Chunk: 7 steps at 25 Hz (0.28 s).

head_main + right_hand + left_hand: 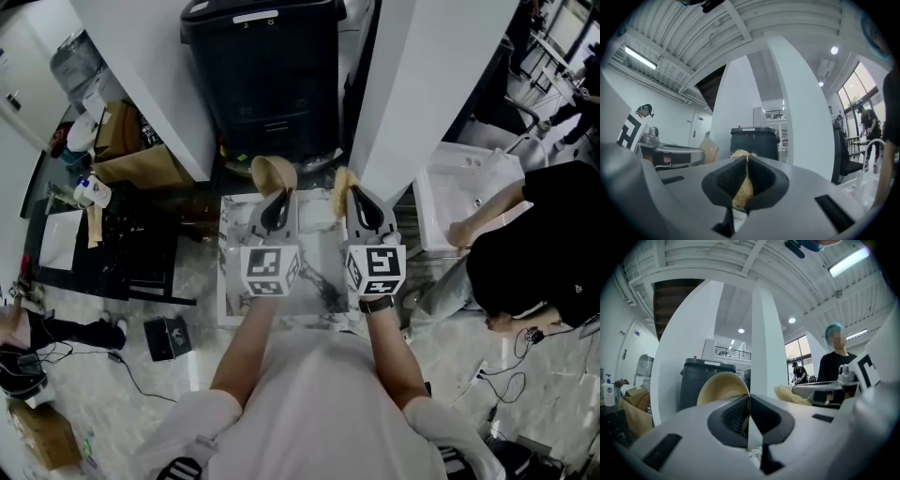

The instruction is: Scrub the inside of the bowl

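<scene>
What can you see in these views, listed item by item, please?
bowl: one, tan, rim pinched in the left tongs, over the table's far edge
scrubber: one, straw-coloured, in the right tongs
table: one, marbled white, below both tongs
bin: one, black, beyond the table
pillars: two, white, either side of the bin
box: one, brown, far left
sink: one, white, at right
bystander: one, in black, beside the sink
left tongs: one, grey and black, shut on the bowl
right tongs: one, grey and black, shut on the scrubber
arms: two, bare, reaching forward from a white shirt
</scene>
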{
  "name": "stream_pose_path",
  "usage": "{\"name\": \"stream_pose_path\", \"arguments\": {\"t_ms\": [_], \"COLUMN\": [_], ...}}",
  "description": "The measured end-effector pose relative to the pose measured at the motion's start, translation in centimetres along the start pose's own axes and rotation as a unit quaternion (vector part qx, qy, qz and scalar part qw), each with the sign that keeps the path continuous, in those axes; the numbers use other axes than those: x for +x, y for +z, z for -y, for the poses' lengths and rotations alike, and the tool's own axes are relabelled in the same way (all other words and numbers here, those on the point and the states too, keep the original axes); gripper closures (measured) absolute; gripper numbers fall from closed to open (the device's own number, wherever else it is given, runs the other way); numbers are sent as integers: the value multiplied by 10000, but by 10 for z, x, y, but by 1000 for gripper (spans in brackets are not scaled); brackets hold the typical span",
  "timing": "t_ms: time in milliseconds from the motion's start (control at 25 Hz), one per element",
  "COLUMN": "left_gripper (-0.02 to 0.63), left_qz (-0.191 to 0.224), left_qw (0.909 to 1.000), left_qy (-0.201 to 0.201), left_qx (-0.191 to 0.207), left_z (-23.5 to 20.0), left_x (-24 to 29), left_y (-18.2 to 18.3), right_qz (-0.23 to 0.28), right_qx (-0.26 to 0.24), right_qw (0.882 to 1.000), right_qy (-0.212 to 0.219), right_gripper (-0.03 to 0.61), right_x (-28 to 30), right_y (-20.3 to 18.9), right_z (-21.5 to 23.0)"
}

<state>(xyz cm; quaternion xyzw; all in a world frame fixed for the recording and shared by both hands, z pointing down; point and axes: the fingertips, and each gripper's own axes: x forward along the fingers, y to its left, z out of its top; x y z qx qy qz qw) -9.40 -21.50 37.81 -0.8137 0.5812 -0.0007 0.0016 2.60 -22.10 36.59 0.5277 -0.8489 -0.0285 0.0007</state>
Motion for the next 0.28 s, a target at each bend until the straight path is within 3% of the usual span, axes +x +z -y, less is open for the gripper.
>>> {"name": "stream_pose_path", "arguments": {"t_ms": [280], "left_gripper": [591], "left_qz": [191], "left_qw": [9998], "left_qy": [4], "left_qx": [80], "left_z": [-1], "left_x": [-9], "left_y": [11], "right_qz": [84], "right_qx": [118], "right_qw": [9998], "right_qy": [-130], "right_gripper": [560], "right_x": [-5], "right_y": [4], "right_z": [-5]}}
